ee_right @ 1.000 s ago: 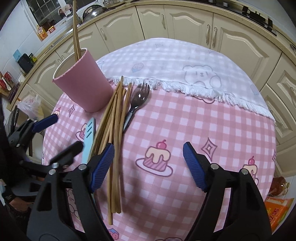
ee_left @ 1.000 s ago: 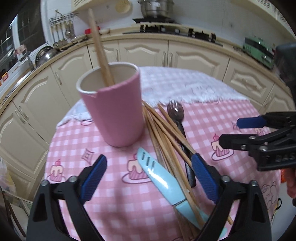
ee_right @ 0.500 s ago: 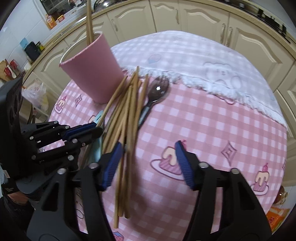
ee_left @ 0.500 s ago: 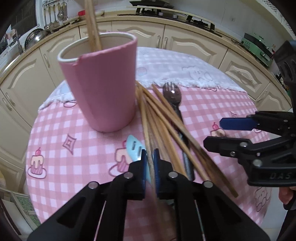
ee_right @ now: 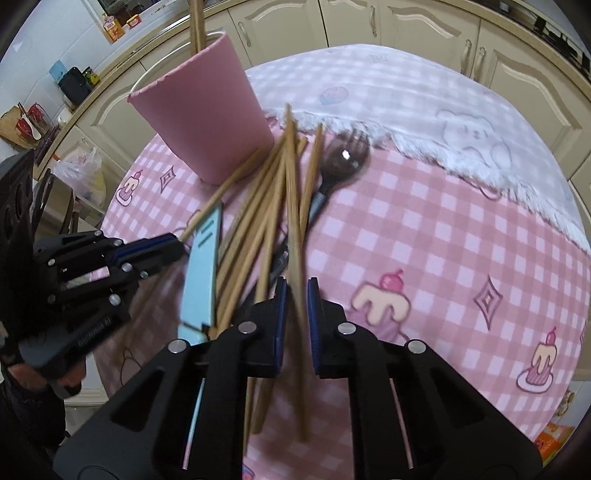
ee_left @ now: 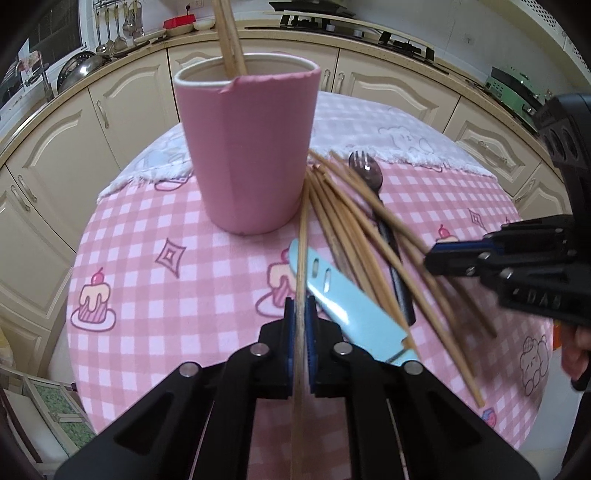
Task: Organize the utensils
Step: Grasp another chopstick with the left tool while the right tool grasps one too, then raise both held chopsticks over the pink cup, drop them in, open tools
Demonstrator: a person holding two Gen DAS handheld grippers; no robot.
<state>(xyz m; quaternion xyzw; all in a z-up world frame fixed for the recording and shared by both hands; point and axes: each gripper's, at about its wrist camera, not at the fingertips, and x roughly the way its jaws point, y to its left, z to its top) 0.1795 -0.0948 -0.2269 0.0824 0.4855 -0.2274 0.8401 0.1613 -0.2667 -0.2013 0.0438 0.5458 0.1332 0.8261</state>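
Note:
A pink cup (ee_left: 251, 155) (ee_right: 207, 110) stands on the pink checked tablecloth (ee_left: 147, 280) with two chopsticks (ee_left: 229, 37) upright in it. Beside it lies a fan of wooden chopsticks (ee_left: 354, 229) (ee_right: 258, 206), over a light blue knife (ee_left: 347, 302) (ee_right: 201, 273) and a dark fork (ee_left: 365, 173) (ee_right: 343, 158). My left gripper (ee_left: 301, 321) (ee_right: 177, 243) is shut on one chopstick at the pile's left edge. My right gripper (ee_right: 295, 295) (ee_left: 432, 258) has its jaws closing on another chopstick, whose far end points toward the cup.
A white fringed cloth (ee_right: 424, 107) covers the table's far half. Cream kitchen cabinets (ee_left: 388, 85) curve around behind the round table. A hob (ee_left: 354, 26) and hanging ladles (ee_left: 114, 26) sit on the counter. A person's hand (ee_left: 576, 354) holds the right gripper.
Both grippers dropped toward the chopstick pile and went from wide open to closed, each around one chopstick. The loose chopsticks have fanned out a little.

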